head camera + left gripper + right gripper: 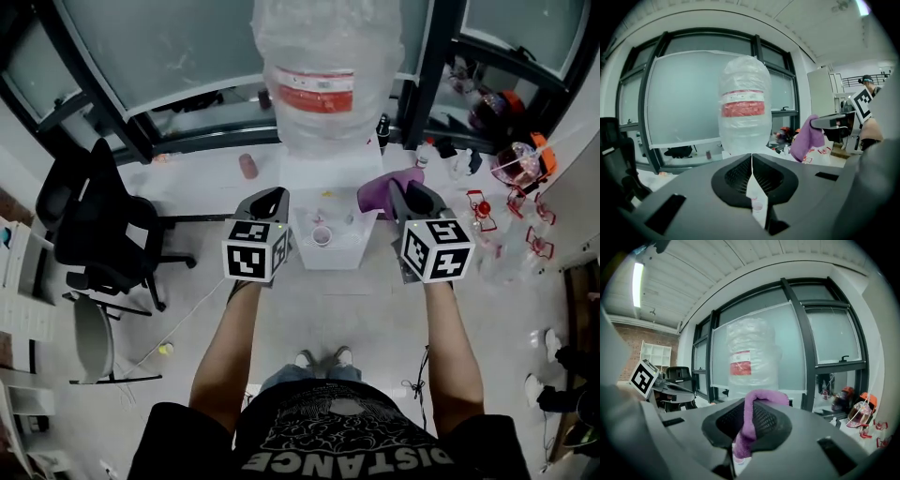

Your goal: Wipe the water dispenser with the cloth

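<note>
The white water dispenser stands in front of me with a plastic-wrapped bottle bearing a red label on top. The same bottle fills the middle of the left gripper view, and the bottle shows in the right gripper view too. My right gripper is shut on a purple cloth, held just right of the dispenser's top. The cloth hangs between its jaws. My left gripper is shut and holds nothing, just left of the dispenser. The cloth is also seen from the left gripper.
A black office chair stands at the left. Clutter with orange and red items lies along the window at the right. A small pinkish cup sits on the floor behind the dispenser. Glass windows with dark frames are behind.
</note>
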`<state>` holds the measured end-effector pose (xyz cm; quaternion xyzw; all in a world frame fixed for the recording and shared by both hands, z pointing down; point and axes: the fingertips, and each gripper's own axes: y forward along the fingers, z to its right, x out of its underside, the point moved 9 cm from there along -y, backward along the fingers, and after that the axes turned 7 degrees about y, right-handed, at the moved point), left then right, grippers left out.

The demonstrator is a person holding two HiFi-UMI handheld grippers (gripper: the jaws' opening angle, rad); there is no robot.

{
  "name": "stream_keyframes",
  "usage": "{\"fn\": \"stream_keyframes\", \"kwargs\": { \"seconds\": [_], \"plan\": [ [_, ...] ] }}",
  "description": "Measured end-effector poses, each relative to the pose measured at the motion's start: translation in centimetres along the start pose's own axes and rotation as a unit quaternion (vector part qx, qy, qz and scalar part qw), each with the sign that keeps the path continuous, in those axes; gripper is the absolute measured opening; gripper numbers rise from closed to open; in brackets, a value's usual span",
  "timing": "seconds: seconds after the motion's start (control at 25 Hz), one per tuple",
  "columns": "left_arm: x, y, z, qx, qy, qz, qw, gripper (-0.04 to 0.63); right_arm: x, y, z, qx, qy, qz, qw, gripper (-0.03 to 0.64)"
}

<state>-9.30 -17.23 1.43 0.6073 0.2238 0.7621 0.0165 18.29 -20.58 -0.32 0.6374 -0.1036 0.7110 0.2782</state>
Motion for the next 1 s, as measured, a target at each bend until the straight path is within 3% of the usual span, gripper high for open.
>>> {"fn": "stream_keyframes", "kwargs": {
  "seconds": [0.44,1.0],
  "plan": [
    [0.0,-1.1,-2.0,0.02,0.003,0.019,0.9996,0.026,-1.1,-0.6,-3.0,0.029,-0.013,0.021,0.999,0.032],
    [-0.8,-0.7,-2.4,0.031,0.016,0.033,0.9989,0.026,-0.6,-0.7,-3.5,0.051,-0.01,0.025,0.998,0.032]
  ]
}}
